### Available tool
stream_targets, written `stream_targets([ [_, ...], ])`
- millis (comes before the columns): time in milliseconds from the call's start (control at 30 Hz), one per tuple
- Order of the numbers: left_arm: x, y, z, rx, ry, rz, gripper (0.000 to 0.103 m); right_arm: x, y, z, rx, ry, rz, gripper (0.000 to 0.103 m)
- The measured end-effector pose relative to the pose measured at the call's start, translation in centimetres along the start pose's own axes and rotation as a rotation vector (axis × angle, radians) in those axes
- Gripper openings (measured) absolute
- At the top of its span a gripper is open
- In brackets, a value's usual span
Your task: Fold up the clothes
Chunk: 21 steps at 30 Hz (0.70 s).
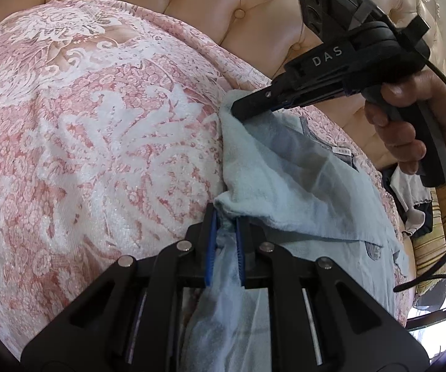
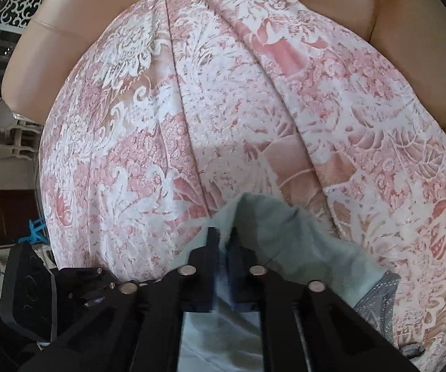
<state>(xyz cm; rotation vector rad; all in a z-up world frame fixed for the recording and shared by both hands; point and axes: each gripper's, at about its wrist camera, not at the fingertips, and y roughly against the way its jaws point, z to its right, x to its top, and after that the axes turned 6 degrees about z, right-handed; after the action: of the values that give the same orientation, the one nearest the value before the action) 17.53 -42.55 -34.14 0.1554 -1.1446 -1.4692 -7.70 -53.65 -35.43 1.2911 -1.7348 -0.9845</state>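
Pale blue garment [image 1: 284, 183] being pinched along one edge by left gripper [image 1: 225, 217] and right gripper [image 2: 224, 238], both jaws clamped on cloth, pink floral bedspread [image 1: 99, 142] being lain upon.

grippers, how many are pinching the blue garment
2. The left gripper is shut on the blue garment at its near edge; the right gripper is shut on its far edge, over the pink bedspread. The rest of the garment is partly hidden.

The pale blue garment [image 1: 284, 179] is soft, matt, slightly nubby cloth; the pink bedspread [image 1: 99, 142] is woven cloth with a raised, faintly shiny white pattern. The headboard [image 1: 223, 9] looks like smooth, glossy tufted leather; both tools are matt black plastic.
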Motion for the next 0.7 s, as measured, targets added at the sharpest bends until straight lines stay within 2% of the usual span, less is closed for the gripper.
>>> stream_targets([
  [167, -0.2, 0.5, -0.4, 0.006, 0.038, 0.016, 0.013, -0.7, 0.7, 1.3, 0.028, -0.067, 0.065, 0.003],
  [333, -0.5, 1.2, -1.1, 0.023, 0.100, 0.038, 0.010, -1.3, 0.7, 2.6, 0.019, -0.149, 0.127, 0.002],
  [467, -0.5, 1.3, -1.1, 0.022, 0.112, 0.038, 0.009, -1.7, -0.2, 2.8, 0.038, -0.161, 0.129, 0.002],
  [633, -0.7, 1.9, -0.7, 0.044, 0.101, 0.054, 0.012, -1.1, 0.1, 3.2, 0.080, -0.199, 0.171, 0.003],
  [700, -0.9, 2.7, 0.0, 0.085, 0.052, 0.092, 0.016, -1.3, 0.2, 3.4, 0.086, -0.213, 0.181, 0.003],
])
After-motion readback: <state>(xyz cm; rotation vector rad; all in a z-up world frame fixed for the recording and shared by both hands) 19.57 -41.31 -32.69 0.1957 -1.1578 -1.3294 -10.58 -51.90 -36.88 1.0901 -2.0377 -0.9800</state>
